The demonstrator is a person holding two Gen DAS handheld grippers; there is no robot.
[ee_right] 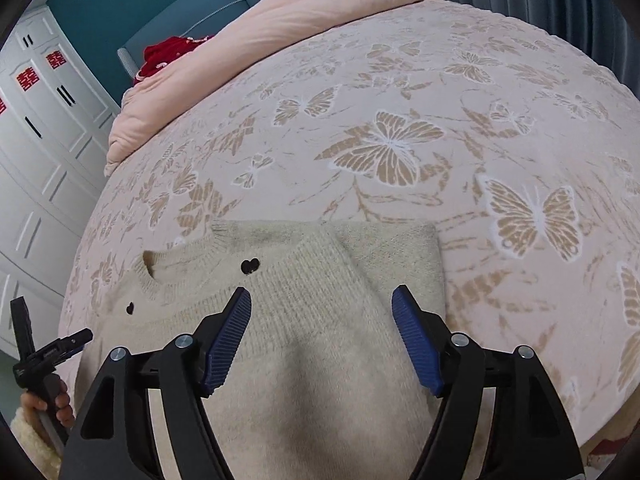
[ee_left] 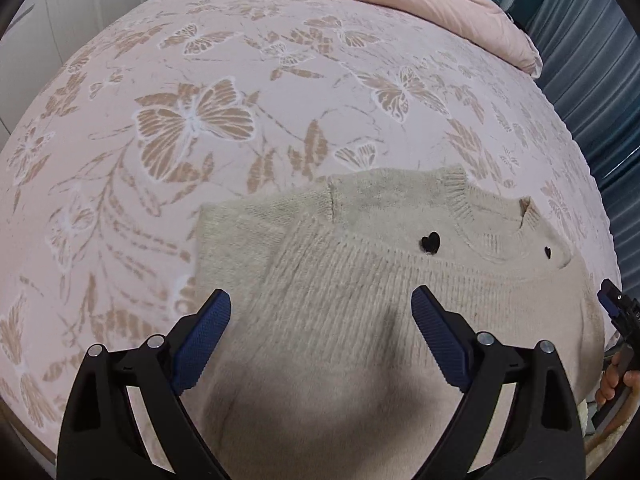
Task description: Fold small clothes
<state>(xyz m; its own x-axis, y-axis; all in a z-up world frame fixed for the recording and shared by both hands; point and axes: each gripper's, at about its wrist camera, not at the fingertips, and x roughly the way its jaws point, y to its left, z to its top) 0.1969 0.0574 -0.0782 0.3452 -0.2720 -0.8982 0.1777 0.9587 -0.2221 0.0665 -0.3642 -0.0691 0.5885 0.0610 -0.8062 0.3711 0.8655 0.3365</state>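
Observation:
A small cream knit sweater [ee_left: 352,304] with two black hearts below its ribbed neck lies flat on the bed, neck toward the far side. It also shows in the right wrist view [ee_right: 304,312]. Its sleeves look folded in across the body. My left gripper [ee_left: 320,312] is open and empty, hovering over the sweater's left part. My right gripper [ee_right: 322,308] is open and empty, hovering over the sweater's right part. The right gripper's tip shows at the right edge of the left wrist view [ee_left: 618,308]; the left gripper shows at the left of the right wrist view [ee_right: 48,356].
The bed has a pink butterfly-print cover [ee_left: 240,128], also in the right wrist view [ee_right: 440,140]. A rolled pink duvet [ee_right: 248,52] lies at the head, with a red item [ee_right: 168,56] behind it. White wardrobe doors [ee_right: 44,128] stand at the left; a curtain [ee_left: 592,80] hangs at the right.

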